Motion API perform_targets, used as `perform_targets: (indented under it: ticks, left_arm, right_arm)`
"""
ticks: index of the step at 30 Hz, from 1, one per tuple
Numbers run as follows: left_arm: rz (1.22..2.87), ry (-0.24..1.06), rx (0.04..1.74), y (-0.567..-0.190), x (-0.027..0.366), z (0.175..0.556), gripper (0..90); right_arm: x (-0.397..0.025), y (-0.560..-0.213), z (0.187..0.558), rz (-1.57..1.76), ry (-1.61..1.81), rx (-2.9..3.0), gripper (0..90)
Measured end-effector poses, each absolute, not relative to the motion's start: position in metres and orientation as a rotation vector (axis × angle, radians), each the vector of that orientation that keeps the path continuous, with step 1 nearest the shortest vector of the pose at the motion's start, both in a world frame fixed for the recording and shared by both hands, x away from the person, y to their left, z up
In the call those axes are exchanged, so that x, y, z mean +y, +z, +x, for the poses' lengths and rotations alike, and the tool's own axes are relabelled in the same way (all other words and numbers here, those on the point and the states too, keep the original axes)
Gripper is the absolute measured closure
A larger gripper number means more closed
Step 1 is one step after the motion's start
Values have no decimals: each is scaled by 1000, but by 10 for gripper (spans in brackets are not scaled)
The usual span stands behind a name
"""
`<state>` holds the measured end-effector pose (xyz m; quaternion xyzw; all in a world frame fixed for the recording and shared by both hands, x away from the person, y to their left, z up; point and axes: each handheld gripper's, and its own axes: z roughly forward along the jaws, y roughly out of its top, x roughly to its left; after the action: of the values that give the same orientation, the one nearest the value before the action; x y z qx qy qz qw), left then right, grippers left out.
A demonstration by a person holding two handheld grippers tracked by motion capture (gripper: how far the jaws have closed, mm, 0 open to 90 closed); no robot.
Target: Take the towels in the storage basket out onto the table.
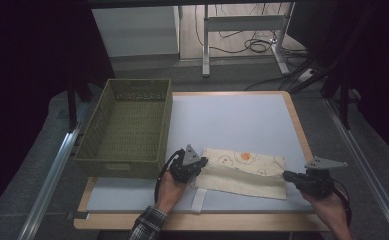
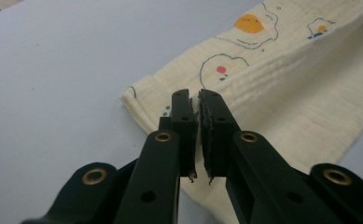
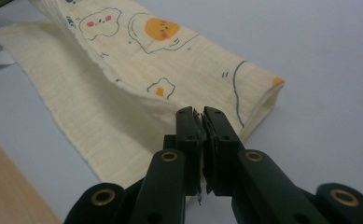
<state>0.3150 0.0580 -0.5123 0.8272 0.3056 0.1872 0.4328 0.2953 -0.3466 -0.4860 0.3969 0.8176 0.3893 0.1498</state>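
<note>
Black jaws of the left gripper (image 2: 197, 100) rise from the bottom of its own view, nearly together, pinching the near edge of the cream printed cloth (image 2: 282, 79). Likewise the right gripper (image 3: 200, 116) is pressed narrow on the cloth's folded edge. From above, the cloth sits lower centre on the pale table (image 1: 232, 117), with a green basket (image 1: 127, 127) at left.

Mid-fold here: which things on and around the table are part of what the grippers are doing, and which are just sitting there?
In the job:
- cream printed cloth, folded lengthwise on the mat
- left gripper, jaws shut at the cloth's left end
- right gripper, jaws shut at its right end

Lying about:
- green woven basket, empty, left of the cloth
- white strip near the table's front edge
- cables on the floor beyond
</note>
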Motion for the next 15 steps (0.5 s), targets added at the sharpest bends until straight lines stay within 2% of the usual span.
perform_targets:
  ticks: [15]
  left_arm:
    - [2070, 383, 758, -530, 67, 287, 823]
  right_arm:
    - [-344, -506, 272, 1135, 1078, 2417, 843]
